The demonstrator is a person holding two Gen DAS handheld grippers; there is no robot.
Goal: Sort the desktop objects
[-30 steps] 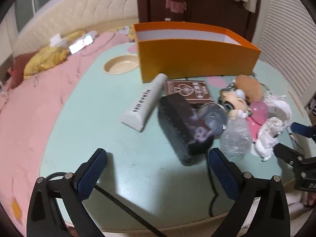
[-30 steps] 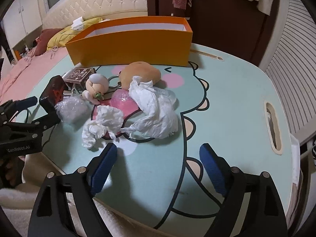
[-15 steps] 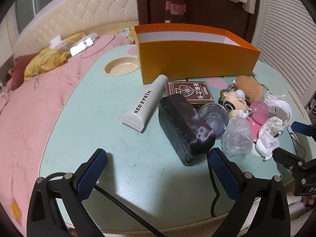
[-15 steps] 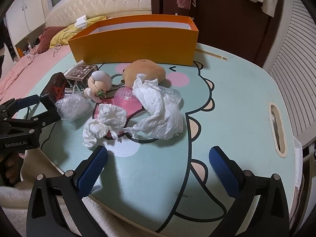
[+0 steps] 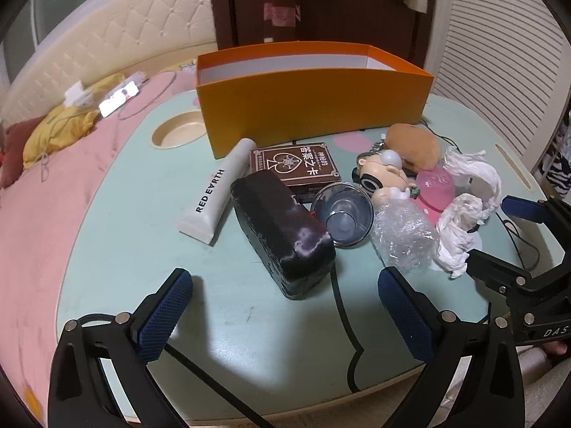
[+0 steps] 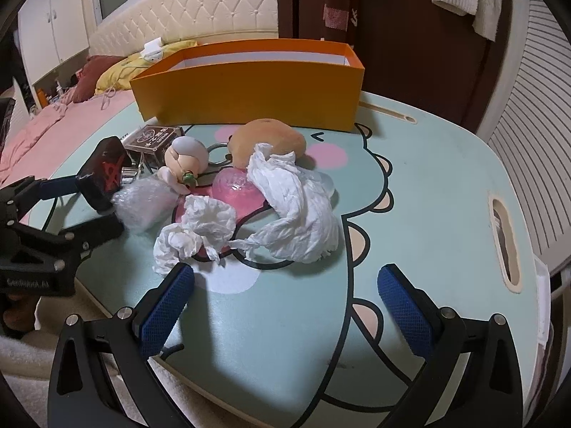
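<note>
**A:** What lies on the pale green cartoon-printed table (image 5: 125,249)?

**B:** Far side: a long, open orange cardboard box (image 5: 314,107) with a white interior. Just in front of it, left to right in the left wrist view: a white squeeze tube lettered RED EARTH (image 5: 217,199); a brown card box with a spade emblem (image 5: 294,166); a tan rounded plush toy (image 5: 412,146). Nearer: a black rectangular pouch (image 5: 282,232) beside a clear glass cup lying on its side (image 5: 342,214), a small cream doll figure (image 5: 383,178), a crumpled clear plastic wrap (image 5: 403,239), a translucent pink lump (image 5: 435,192) and two crumpled white tissues (image 6: 296,207).

**A:** State of the left gripper (image 5: 285,306)?

**B:** Blue-padded jaws spread wide, nothing between them; the black pouch's near end lies just ahead of the gap.

**A:** And the right gripper (image 6: 285,303)?

**B:** Jaws fully apart over bare tabletop, empty. The smaller tissue lies just beyond its left pad (image 6: 164,314).

**A:** Is either gripper visible to the other camera?

**B:** Yes. Each appears at the other's frame edge, near the plastic wrap.
</note>
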